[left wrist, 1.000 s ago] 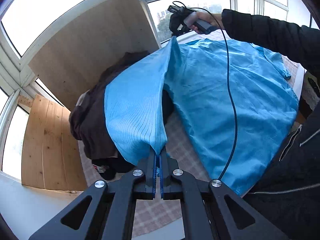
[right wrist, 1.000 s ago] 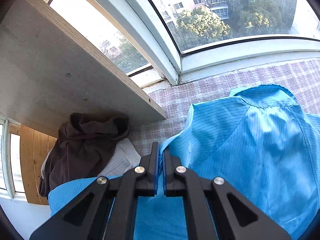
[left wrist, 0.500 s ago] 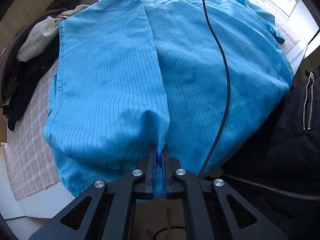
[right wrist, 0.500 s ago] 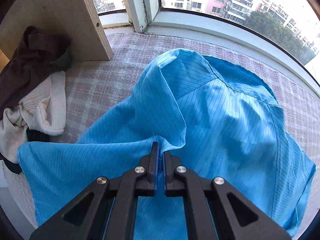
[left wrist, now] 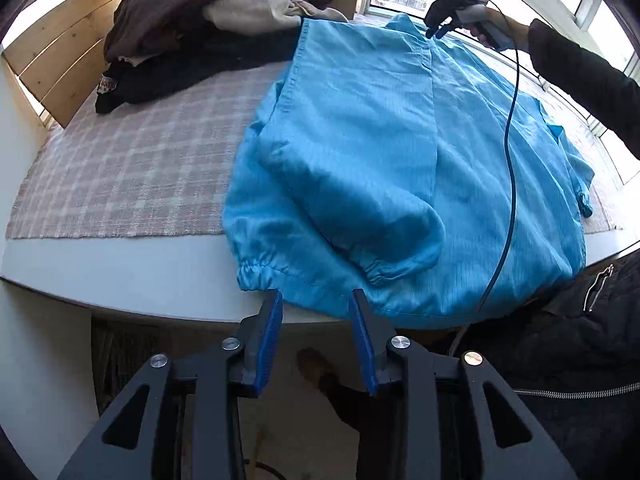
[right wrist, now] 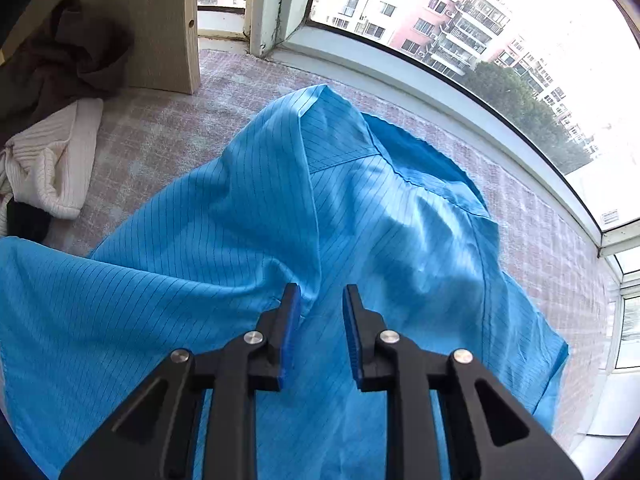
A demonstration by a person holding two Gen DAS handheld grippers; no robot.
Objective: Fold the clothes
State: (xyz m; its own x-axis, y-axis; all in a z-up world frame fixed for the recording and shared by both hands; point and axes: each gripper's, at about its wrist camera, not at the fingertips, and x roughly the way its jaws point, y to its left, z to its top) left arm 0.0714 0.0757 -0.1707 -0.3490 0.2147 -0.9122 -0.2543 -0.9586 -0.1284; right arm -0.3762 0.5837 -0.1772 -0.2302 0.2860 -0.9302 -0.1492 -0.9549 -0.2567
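A blue pinstriped jacket [left wrist: 400,160] lies spread on the checked mat, one side panel and sleeve folded over its middle, the elastic cuffs near the table's front edge. My left gripper [left wrist: 316,300] is open and empty just in front of the jacket's hem. My right gripper [right wrist: 320,296] is open and empty over the jacket's collar end [right wrist: 340,200]; it also shows in the left wrist view [left wrist: 438,30] at the far edge of the jacket.
A pile of dark, brown and cream clothes [left wrist: 192,28] lies at the back left of the checked mat [left wrist: 132,172], beside a wooden panel [right wrist: 160,28]. The white table edge [left wrist: 120,280] runs along the front. A window sill [right wrist: 440,92] borders the far side. A blue cable [left wrist: 510,140] trails across the jacket.
Both grippers have opened and let go of the jacket. The lifted side panel now lies flat, folded over the jacket. The left gripper has drawn back past the front hem.
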